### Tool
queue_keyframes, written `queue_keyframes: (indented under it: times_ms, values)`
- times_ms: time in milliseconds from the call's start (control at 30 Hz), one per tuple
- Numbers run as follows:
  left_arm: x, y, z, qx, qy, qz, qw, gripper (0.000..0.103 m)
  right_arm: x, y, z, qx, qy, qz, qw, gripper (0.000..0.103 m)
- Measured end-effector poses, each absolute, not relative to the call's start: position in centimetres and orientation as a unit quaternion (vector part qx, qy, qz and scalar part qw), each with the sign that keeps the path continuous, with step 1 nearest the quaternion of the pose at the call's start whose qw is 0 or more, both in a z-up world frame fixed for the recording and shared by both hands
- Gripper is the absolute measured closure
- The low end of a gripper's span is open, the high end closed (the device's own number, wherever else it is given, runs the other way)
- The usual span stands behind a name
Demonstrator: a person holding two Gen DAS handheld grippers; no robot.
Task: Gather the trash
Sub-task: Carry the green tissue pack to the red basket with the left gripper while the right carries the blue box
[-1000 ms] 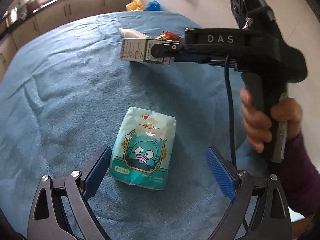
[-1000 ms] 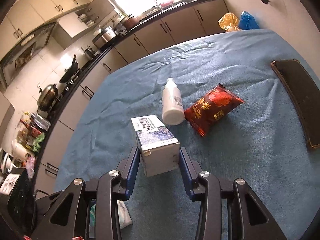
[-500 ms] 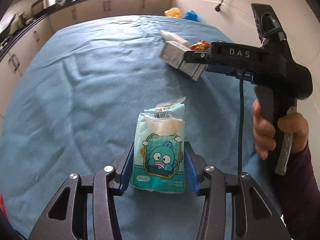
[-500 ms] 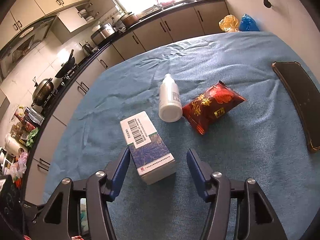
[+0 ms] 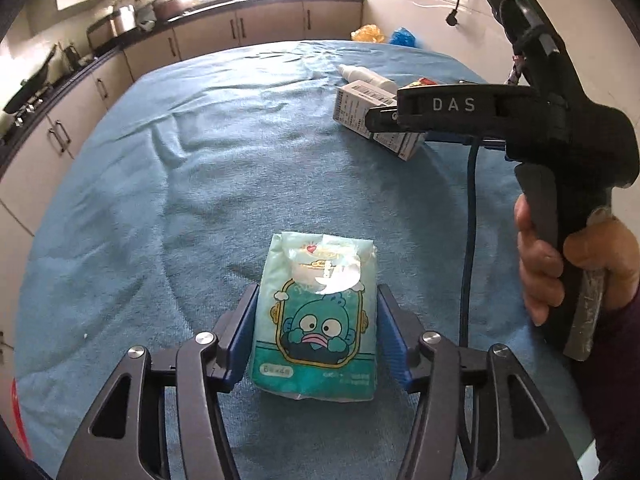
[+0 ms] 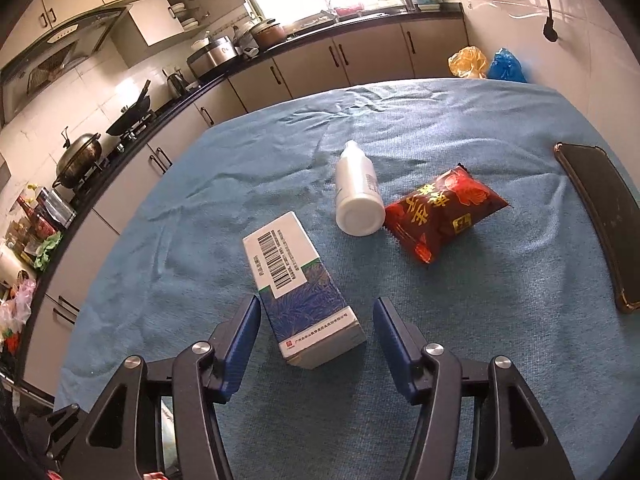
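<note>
Apparently nothing is collected yet: 4 items lie on the blue cloth (image 6: pixel 460 320). A tissue pack (image 5: pixel 316 320) is gripped by the left gripper (image 5: pixel 316 340), whose jaws are opening slightly. A box (image 6: pixel 300 292) sits loose between the right gripper's (image 6: pixel 316 340) spread jaws; a bottle (image 6: pixel 356 196) and snack bag (image 6: pixel 440 212) wait. No bin is visible.

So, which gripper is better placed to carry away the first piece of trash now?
Probably the left gripper: its jaws flank the tissue pack closely, though they are opening slightly. The right gripper stands open around the box, which lies askew with gaps on both sides.
</note>
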State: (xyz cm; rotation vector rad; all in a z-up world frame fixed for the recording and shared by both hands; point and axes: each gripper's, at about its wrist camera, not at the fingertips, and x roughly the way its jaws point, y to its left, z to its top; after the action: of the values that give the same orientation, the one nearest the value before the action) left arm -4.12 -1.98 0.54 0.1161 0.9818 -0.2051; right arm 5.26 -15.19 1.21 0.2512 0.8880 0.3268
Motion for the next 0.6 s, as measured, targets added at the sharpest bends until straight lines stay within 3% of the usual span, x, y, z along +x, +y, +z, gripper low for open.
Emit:
queue_keyframes:
  times_ms: [33,100,200,600]
  values:
    - [-4.3,-1.8,0.7,0.05,0.469,-0.095,0.877,0.055,5.2,-15.1,1.2,0.117,0.425,0.157,0.884,0.041]
    - [-4.7,-1.2,1.1,0.035,0.47,-0.095,0.877,0.06,5.1,-14.9,1.1,0.112,0.424,0.156,0.885,0.053]
    - [-5.7,0.5,2.4,0.019,0.456,-0.07,0.887,0.061,5.0,-14.7,1.1,0.11,0.425,0.162,0.884,0.059]
    - [-12.3,9.4,5.9,-0.057,0.413,0.023,0.909,0.061,4.0,-13.4,1.8,0.105,0.414,0.169,0.888,0.061]
